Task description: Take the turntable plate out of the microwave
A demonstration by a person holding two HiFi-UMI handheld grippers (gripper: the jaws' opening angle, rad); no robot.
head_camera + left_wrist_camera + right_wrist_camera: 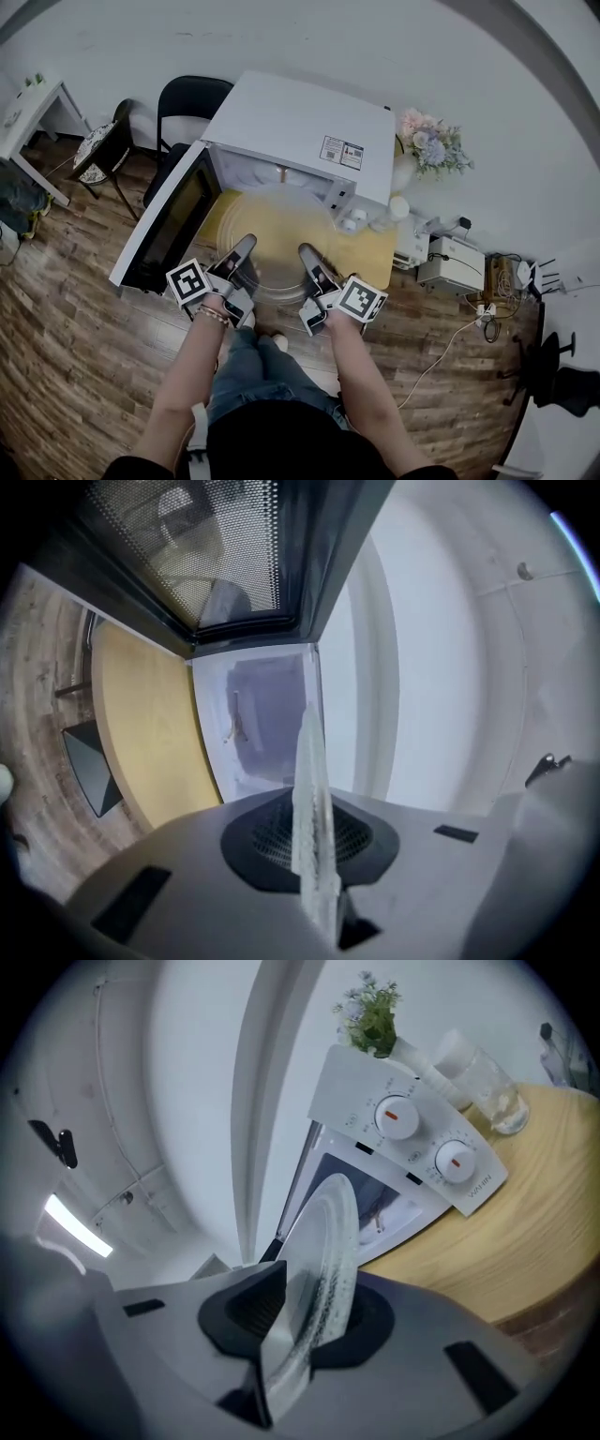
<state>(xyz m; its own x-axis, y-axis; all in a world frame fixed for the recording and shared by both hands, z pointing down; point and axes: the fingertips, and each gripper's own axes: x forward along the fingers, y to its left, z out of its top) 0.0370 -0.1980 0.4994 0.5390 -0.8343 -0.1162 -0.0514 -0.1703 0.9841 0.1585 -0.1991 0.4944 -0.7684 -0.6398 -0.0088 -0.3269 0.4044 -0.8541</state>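
The clear glass turntable plate hangs in front of the white microwave, over the round wooden table. The microwave door stands swung out to the left. My left gripper is shut on the plate's near left rim, and my right gripper on its near right rim. In the left gripper view the plate shows edge-on between the jaws of the left gripper, with the empty cavity behind. In the right gripper view the plate sits tilted between the pads of the right gripper.
The control panel with two knobs faces the right gripper. Small white bottles and a glass jar stand on the table's right side beside a vase of flowers. Black chairs stand behind; white boxes and cables lie at right.
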